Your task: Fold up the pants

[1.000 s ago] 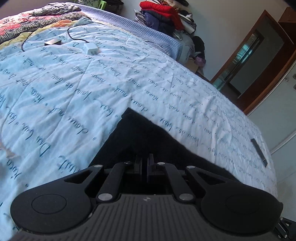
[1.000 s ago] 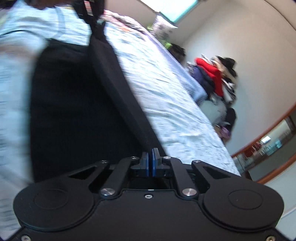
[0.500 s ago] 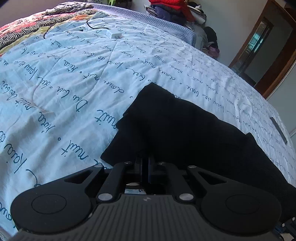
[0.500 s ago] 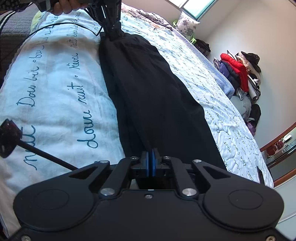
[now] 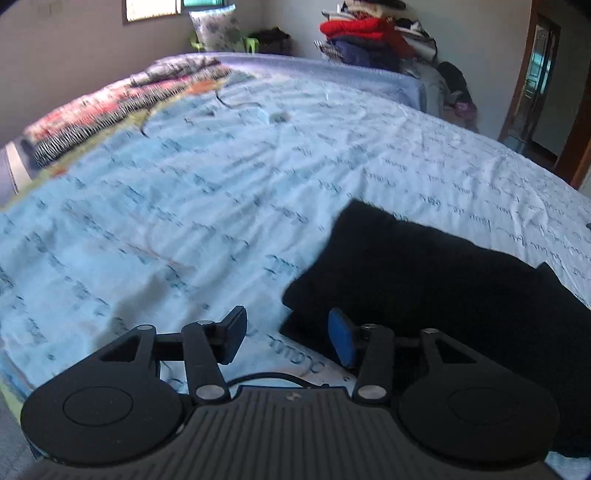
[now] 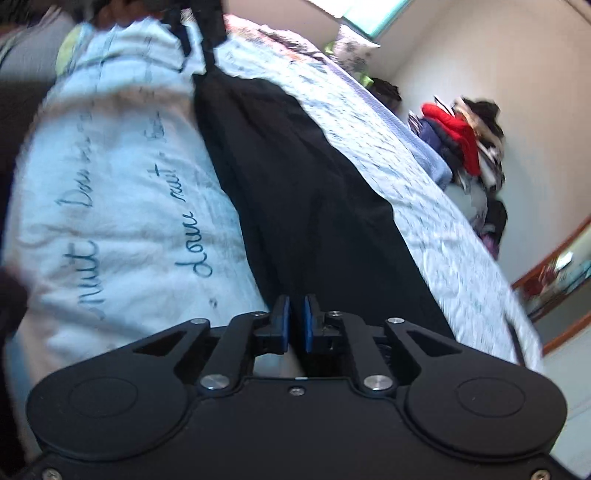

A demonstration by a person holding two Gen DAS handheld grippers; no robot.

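Note:
The black pants (image 5: pixel 436 280) lie flat on a light blue bedspread (image 5: pixel 184 206) with dark script. In the left wrist view my left gripper (image 5: pixel 288 341) is open and empty, just left of the pants' near corner. In the right wrist view the pants (image 6: pixel 314 192) stretch away as a long folded strip. My right gripper (image 6: pixel 294 325) sits at their near end, its blue pads a small gap apart with nothing visibly between them. The left gripper (image 6: pixel 199 33) shows at the strip's far end.
A patterned blanket (image 5: pixel 122 99) lies at the bed's far left. A cable and small white box (image 5: pixel 273 116) rest on the bedspread. A pile of clothes with a red jacket (image 5: pixel 362 29) stands by the far wall. A doorway (image 5: pixel 543 74) is at right.
My left gripper has opened, let go of the pants and pulled back to the left. My right gripper's pads have parted slightly. The pants now lie on the bed.

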